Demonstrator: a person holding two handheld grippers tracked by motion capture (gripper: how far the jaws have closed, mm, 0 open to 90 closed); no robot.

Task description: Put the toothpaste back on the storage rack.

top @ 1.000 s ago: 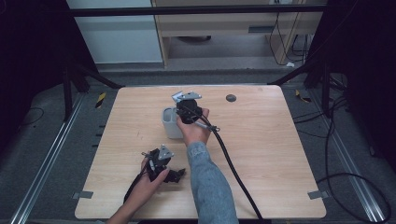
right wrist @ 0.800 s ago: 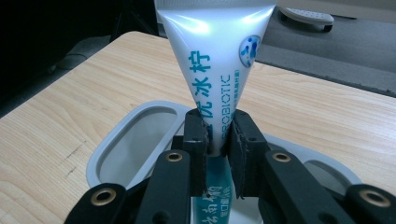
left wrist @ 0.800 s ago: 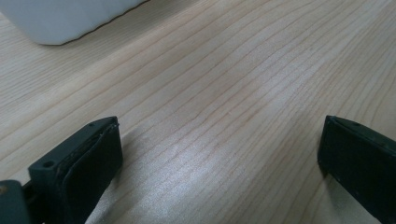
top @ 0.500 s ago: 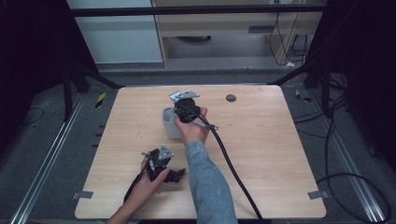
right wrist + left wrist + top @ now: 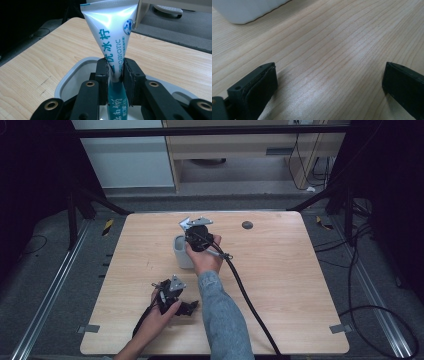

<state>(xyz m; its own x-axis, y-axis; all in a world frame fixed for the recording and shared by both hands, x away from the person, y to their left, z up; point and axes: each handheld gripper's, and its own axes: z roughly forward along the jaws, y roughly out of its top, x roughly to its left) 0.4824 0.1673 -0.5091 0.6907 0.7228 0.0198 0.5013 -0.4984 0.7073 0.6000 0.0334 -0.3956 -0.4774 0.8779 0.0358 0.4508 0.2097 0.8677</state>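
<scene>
Right gripper (image 5: pixel 115 72) clamps toothpaste tube (image 5: pixel 111 32) above white cup (image 5: pixel 72 75); left gripper (image 5: pixel 329 82) rests wide open on table (image 5: pixel 332 45)

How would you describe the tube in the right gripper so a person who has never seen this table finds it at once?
On the wooden table, find the white cup near the far middle. The right gripper is shut on a toothpaste tube above that cup, crimped end up. It is glossy white with teal lettering, including "PROBIOTIC".
</scene>
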